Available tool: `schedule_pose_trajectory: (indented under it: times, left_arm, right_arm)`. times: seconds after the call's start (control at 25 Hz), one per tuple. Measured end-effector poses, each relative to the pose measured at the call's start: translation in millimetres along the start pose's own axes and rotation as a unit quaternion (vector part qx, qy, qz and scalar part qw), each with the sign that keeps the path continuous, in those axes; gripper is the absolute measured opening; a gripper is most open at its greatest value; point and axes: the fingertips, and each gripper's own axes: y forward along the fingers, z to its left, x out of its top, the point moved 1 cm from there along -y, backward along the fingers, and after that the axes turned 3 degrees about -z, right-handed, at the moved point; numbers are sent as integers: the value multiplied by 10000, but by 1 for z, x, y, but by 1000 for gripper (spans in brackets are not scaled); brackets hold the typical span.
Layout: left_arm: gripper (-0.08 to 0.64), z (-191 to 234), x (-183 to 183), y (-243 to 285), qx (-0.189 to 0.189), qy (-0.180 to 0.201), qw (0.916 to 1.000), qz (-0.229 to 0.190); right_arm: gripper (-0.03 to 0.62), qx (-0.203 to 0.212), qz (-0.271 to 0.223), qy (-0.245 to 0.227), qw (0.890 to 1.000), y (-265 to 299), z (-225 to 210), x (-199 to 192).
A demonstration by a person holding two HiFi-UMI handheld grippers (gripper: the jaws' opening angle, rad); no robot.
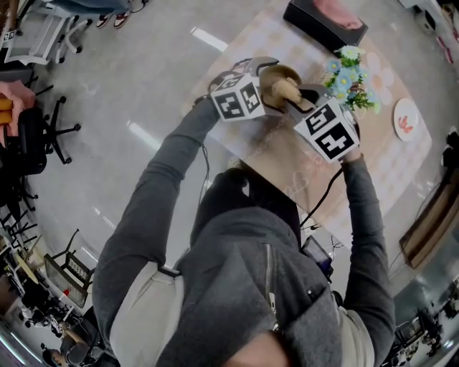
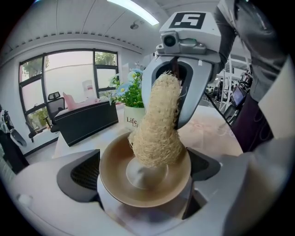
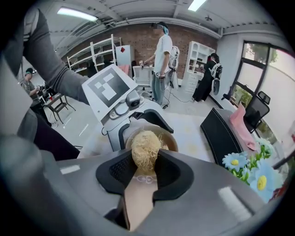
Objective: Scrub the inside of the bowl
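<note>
A tan bowl (image 2: 145, 184) is held tilted above the table, with my left gripper (image 2: 145, 177) shut on its rim. A pale loofah scrubber (image 2: 159, 122) presses into the bowl's inside. My right gripper (image 3: 145, 168) is shut on the loofah (image 3: 145, 148), whose fibrous end reaches the bowl (image 3: 167, 137) just beyond. In the head view the two grippers meet over the table, the left gripper (image 1: 267, 92) holding the bowl (image 1: 276, 75) and the right gripper (image 1: 305, 100) pushing the loofah (image 1: 285, 89) into it.
A pot of blue and white flowers (image 1: 349, 79) stands just right of the grippers. A black tissue box (image 1: 324, 20) sits at the table's far edge and a white plate (image 1: 407, 119) at the right. People stand in the room behind (image 3: 161, 55).
</note>
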Motion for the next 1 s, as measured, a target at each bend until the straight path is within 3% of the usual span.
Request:
schedule_pose_trajectory:
  times: [0.44,1.0]
  left_arm:
    - [586,0,0,0,43,-49,10000,-72]
    - [586,0,-1,1,157,-97,9998,-29]
  right_arm:
    - [103,-244,596,-913,9937,11,-3,-14]
    - [100,-273,768,-787,9936,14,13,-21]
